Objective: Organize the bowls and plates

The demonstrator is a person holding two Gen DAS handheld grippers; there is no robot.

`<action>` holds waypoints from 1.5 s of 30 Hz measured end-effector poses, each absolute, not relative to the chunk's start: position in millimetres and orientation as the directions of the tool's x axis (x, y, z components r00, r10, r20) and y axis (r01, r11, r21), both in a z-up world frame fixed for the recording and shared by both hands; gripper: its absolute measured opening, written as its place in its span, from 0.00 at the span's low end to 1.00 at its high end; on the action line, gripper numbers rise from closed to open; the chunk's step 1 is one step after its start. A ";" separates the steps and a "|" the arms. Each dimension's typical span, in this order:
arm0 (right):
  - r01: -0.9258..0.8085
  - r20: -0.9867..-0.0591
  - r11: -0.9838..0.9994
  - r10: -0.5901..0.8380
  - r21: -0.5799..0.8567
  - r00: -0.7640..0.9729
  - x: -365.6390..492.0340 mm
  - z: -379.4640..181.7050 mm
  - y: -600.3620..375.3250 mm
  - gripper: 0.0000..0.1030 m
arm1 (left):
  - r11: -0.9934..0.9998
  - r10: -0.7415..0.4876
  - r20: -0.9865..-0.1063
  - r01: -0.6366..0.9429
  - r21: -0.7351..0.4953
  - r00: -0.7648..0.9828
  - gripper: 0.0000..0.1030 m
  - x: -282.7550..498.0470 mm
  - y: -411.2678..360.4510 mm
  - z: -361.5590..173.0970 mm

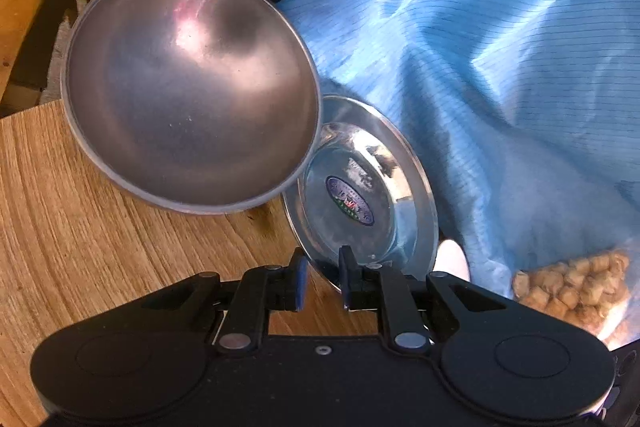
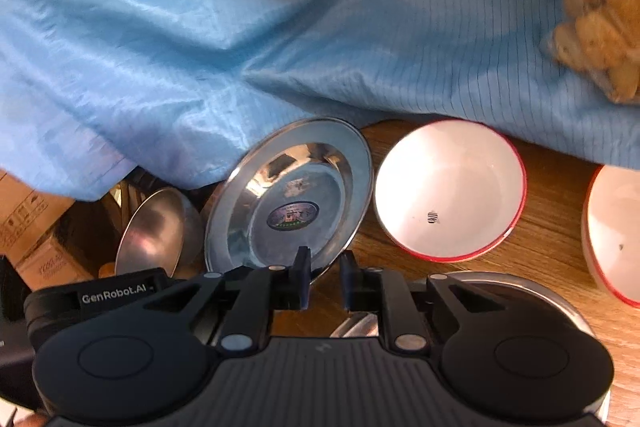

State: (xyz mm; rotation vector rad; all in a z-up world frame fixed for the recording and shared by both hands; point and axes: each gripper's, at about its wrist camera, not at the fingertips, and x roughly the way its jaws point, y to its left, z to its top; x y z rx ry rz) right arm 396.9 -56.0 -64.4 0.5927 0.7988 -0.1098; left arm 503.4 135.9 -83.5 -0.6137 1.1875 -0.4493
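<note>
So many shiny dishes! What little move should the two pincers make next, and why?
Probably close the left gripper on the steel plate: its rim sits between the open fingers. The right gripper is open too, its fingers either side of that plate's rim.

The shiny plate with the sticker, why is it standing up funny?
The steel plate is tipped up off the wooden table, its rim between the right tongs. The metal bowl beside it tilts too. The white bowl sits normally.
</note>
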 end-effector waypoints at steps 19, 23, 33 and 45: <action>0.271 -0.641 0.846 0.104 0.459 0.761 350.5 -50.6 -37.6 0.18 | 0.685 -0.719 -0.635 0.140 -0.715 0.282 0.21 472.3 160.4 -71.2; 0.262 -0.620 0.852 0.090 0.454 0.780 338.9 -45.1 -34.2 0.18 | 0.679 -0.728 -0.622 0.179 -0.712 0.290 0.21 468.1 160.3 -65.6; 0.278 -0.567 0.840 0.042 0.466 0.823 303.2 -31.8 -31.8 0.19 | 0.657 -0.754 -0.592 0.328 -0.679 0.283 0.23 454.4 151.3 -44.8; 0.395 -0.594 0.781 -0.039 0.483 0.803 249.4 -31.0 -42.7 0.20 | 0.593 -0.766 -0.629 0.521 -0.614 0.130 0.25 434.0 116.8 -33.6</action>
